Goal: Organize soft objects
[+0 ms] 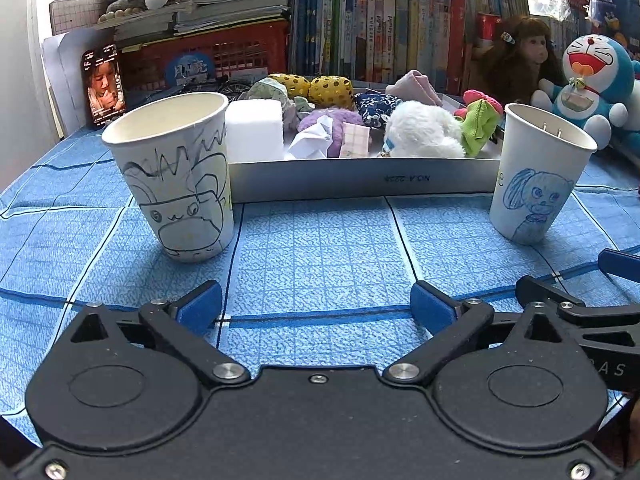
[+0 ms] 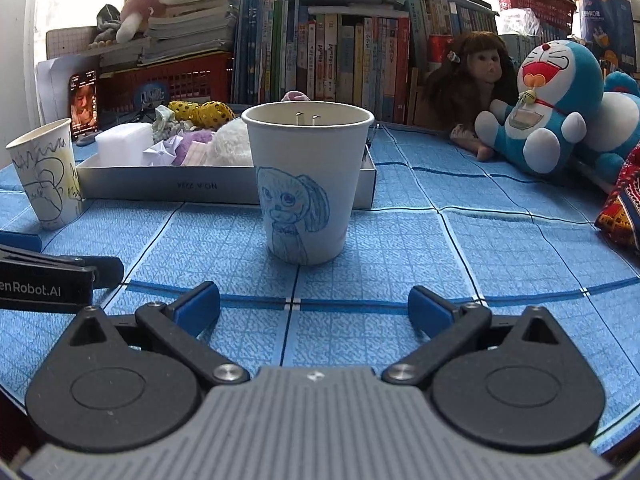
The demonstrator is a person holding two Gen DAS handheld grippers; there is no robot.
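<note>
A shallow grey tray (image 1: 360, 178) holds several soft things: a white foam block (image 1: 255, 130), a fluffy white toy (image 1: 424, 130), a purple plush (image 1: 320, 120), yellow dotted pouches (image 1: 332, 90) and a green pouch (image 1: 478, 122). A paper cup with a black drawing (image 1: 176, 176) stands left of the tray, a cup with a blue drawing (image 1: 536, 176) right of it. My left gripper (image 1: 316, 306) hangs open over the blue cloth, nothing between its fingers. In the right wrist view my right gripper (image 2: 314, 306) is open and empty, facing the blue-drawing cup (image 2: 306, 184).
A blue checked cloth (image 2: 400, 248) covers the table. Behind stand a wall of books (image 1: 380, 28), a red basket (image 1: 208, 56) and a lit phone (image 1: 103, 84). A doll (image 2: 476, 76), a blue cat plush (image 2: 552, 108) and a patterned red cloth (image 2: 624, 208) lie at the right.
</note>
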